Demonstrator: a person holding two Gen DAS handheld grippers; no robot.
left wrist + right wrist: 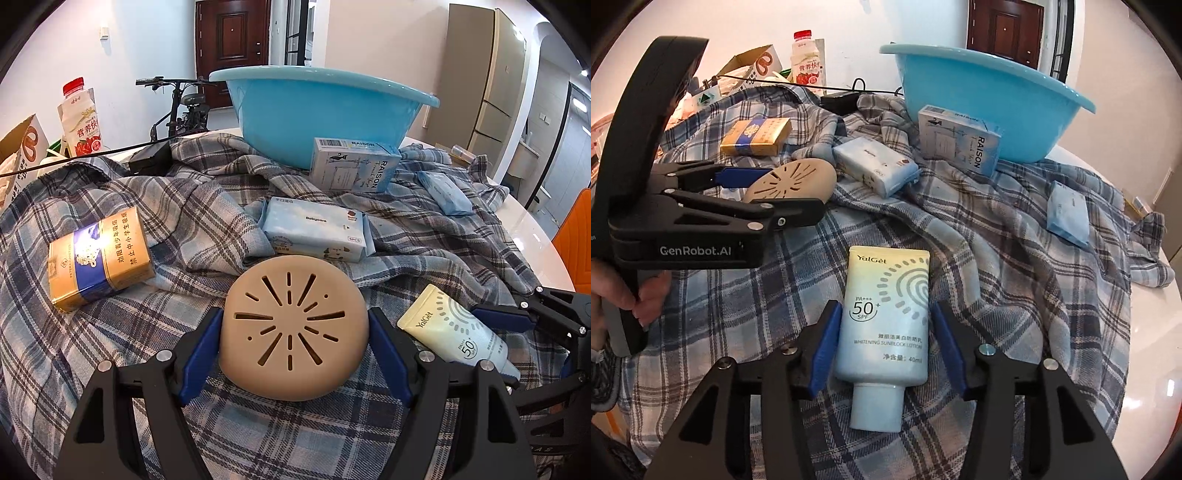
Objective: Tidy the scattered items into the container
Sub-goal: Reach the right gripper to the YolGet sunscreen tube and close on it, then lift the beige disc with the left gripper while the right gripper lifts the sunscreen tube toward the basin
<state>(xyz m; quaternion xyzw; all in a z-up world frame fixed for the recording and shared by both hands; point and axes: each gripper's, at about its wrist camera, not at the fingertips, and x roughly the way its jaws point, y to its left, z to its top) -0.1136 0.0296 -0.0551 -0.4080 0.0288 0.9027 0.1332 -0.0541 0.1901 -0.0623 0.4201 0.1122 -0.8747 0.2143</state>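
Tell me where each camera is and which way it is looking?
Left wrist view: sits on the left gripper, looking forward and down at the tan slotted disc between its jaws; the right gripper shows at the right edge.
Right wrist view: sits on the right gripper, looking forward and down at the sunscreen tube between its jaws; the left gripper and a hand holding it show at left.
Both share: the blue basin, the plaid cloth, the disc and the tube.

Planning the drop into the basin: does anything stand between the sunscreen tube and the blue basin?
Yes. The white carton stands right against the blue basin on the near side, with the wipes pack lying further left. The sunscreen tube would likely need lifting over them.
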